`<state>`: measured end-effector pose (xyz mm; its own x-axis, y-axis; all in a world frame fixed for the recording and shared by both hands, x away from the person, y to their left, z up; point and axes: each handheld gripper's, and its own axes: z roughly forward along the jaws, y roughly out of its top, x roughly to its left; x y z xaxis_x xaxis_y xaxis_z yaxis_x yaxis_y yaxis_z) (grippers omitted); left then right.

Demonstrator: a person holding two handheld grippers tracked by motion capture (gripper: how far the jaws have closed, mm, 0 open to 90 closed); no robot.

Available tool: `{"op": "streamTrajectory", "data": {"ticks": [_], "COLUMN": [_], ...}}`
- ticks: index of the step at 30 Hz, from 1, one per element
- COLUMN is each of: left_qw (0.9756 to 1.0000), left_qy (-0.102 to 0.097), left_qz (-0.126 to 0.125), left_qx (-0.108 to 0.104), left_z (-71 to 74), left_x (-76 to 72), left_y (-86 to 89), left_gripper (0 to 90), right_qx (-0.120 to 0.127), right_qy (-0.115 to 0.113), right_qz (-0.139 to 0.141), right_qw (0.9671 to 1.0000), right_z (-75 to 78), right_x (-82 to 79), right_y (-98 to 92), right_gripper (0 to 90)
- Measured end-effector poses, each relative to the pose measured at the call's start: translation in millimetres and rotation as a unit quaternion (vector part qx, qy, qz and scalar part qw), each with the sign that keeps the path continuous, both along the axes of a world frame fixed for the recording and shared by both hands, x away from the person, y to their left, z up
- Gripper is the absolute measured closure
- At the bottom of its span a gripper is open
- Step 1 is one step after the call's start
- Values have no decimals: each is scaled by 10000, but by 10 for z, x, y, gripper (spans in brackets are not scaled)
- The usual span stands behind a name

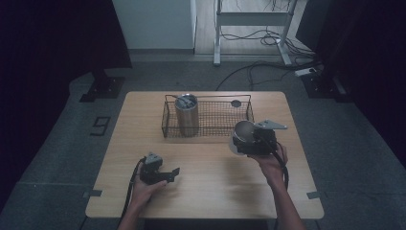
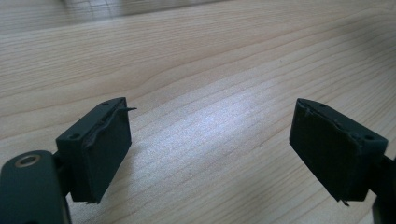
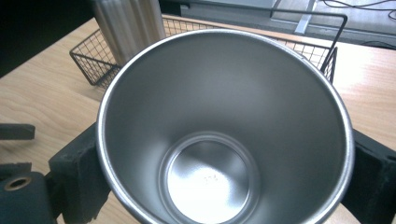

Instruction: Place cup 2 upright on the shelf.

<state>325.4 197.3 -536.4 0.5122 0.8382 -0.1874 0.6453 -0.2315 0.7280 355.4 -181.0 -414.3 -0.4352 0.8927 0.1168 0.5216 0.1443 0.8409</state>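
Steel cup (image 3: 224,135) clamped between the jaws of the right gripper (image 1: 250,142), tipped so its empty inside faces the gripper's camera, held just in front of the wire basket's (image 1: 242,128) right end, above the tabletop (image 1: 210,187). Inside the basket's left part, a second, taller steel tumbler (image 1: 186,116) standing upright; toward the basket's far right corner, a small dark round piece (image 1: 236,103). Well in front of the basket and left of its middle, left gripper (image 2: 210,154) low over bare wood, jaws spread wide, gripping nothing.
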Motion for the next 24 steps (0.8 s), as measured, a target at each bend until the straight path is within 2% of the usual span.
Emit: {"op": "streamTrajectory", "data": {"ticks": [24], "left_qw": [10000], "left_qy": [-27], "left_qz": [-23], "left_qx": [7], "left_z": [8], "left_x": [-13], "left_y": [-8], "left_gripper": [132], "right_qx": [-44], "right_qy": [-83], "right_qz": [73], "right_qw": [9999], "right_z": [230], "right_x": [235], "right_y": [96], "right_gripper": [71]}}
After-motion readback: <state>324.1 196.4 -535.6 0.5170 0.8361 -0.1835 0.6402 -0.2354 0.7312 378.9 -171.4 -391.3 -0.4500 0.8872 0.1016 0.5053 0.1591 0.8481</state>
